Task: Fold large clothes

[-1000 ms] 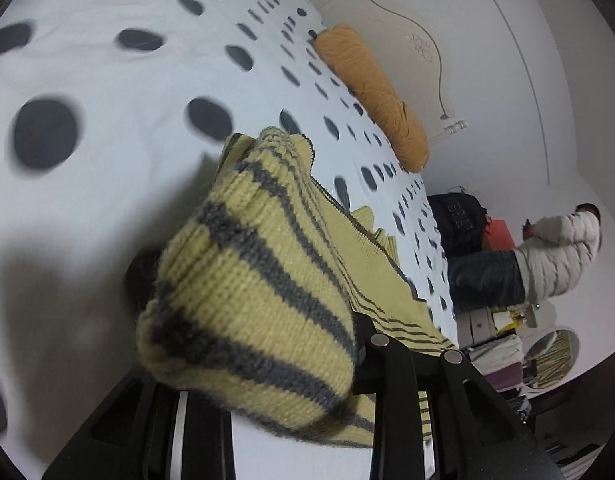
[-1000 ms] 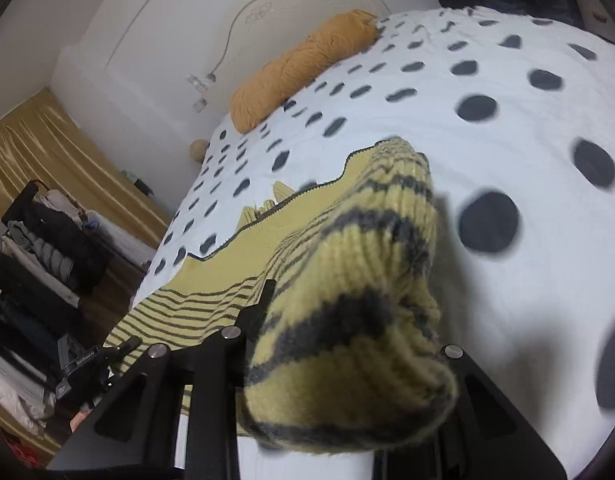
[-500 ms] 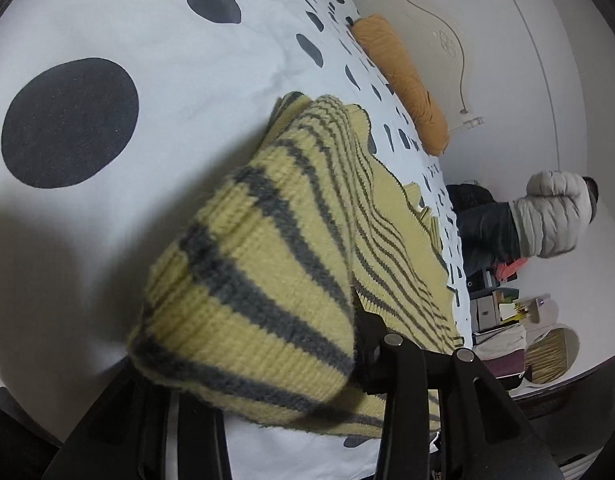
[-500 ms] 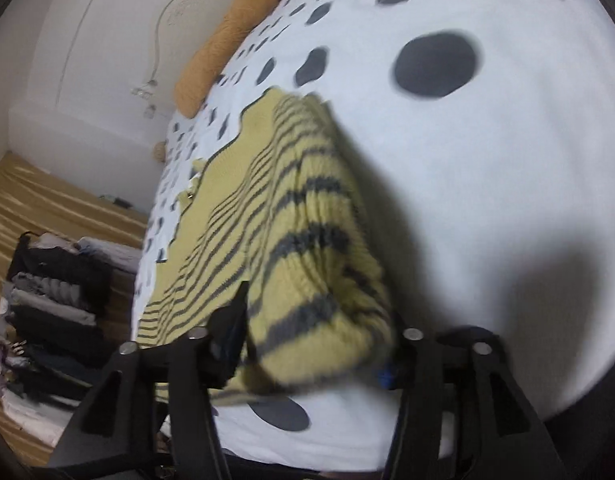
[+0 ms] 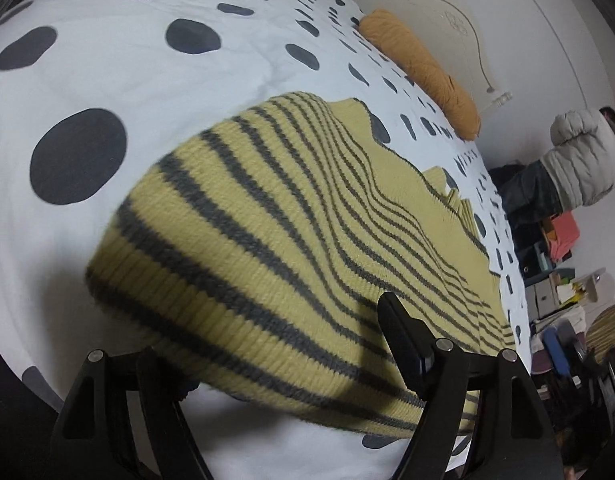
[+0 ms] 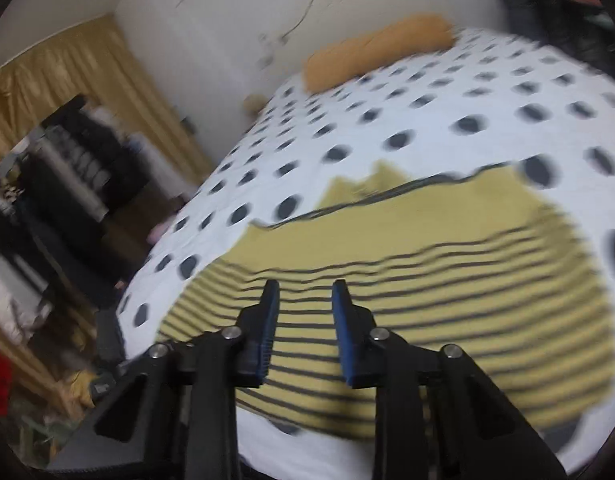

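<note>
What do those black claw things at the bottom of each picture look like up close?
Each hand-held gripper is matte black with two angular, wedge-shaped fingers and round silver screw heads. The left hand-held gripper looks all black. The right hand-held gripper has blue pads on its fingers' inner faces. No cables, markings or sleeves show.

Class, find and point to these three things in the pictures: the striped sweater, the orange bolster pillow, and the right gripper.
striped sweater (image 5: 275,240): left wrist view, on its folded striped knit.
orange bolster pillow (image 5: 423,68): left wrist view, on its middle.
right gripper (image 6: 303,300): right wrist view, midway between its fingertips.
</note>
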`<state>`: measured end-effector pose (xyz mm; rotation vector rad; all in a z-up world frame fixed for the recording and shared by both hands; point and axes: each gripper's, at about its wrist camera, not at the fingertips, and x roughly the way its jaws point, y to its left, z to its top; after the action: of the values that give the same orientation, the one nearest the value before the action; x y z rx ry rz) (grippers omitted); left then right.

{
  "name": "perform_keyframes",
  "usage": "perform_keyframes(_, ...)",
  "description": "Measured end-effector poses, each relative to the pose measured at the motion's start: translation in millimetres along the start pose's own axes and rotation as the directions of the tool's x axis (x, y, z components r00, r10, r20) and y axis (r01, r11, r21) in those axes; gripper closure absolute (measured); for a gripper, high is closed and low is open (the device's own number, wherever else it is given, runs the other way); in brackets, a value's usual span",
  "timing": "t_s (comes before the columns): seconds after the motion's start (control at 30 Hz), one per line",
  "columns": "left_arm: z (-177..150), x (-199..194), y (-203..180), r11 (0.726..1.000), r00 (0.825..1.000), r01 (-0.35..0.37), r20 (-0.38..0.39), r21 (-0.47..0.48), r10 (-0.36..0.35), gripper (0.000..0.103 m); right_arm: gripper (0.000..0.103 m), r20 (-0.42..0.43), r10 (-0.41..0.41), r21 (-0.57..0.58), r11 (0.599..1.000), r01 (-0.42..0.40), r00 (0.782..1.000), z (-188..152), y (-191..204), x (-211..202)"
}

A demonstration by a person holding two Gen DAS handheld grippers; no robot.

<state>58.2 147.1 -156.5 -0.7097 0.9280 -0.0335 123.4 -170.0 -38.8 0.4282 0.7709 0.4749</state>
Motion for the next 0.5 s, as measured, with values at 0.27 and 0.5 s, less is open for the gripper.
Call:
perform_keyframes(0.27, 7, 3, 14, 1.0, 1.0, -0.009, 0.006, -0.005, 0.009, 0.025, 0.103, -0.179, -0.145, -0.054, 0.989, 0.137, 0.973, -34, -30, 100)
perform_keyframes(0.5, 11, 10, 10, 0.999, 0.998, -0.046, 0.031, 0.025, 0.045, 0.025, 0.103, -0.069, -0.266, -0.088, 0.962, 0.26, 0.961, -38, -39, 43)
